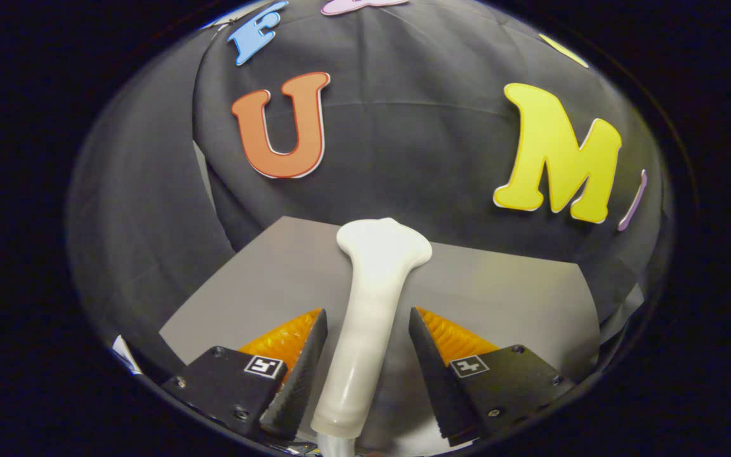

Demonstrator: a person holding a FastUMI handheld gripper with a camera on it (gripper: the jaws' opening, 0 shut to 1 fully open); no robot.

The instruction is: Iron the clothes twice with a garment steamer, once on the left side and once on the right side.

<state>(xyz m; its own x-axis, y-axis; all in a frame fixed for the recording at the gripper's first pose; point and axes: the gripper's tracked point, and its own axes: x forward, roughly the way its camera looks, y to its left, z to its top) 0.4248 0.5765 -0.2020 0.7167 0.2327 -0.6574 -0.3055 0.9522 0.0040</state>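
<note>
Straddling the white garment steamer (pixel 365 317), the gripper (pixel 365 355) has its fingers (pixel 299 368) spread, one on each side of the handle, with a gap showing on both sides. Steamer lies on the grey table (pixel 505 298), head pointing away toward the black cloth wall (pixel 416 139). Step in hand looks like the pickup. Next move calls for closing squarely on the handle, then lifting. No garment visible here.

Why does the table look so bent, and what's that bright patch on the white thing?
Gripper view: the fisheye lens bows the grey table; light glares off the head of the white steamer, washing out detail; the steamer lies between the open gripper fingers, sharp, untouched by either.
</note>
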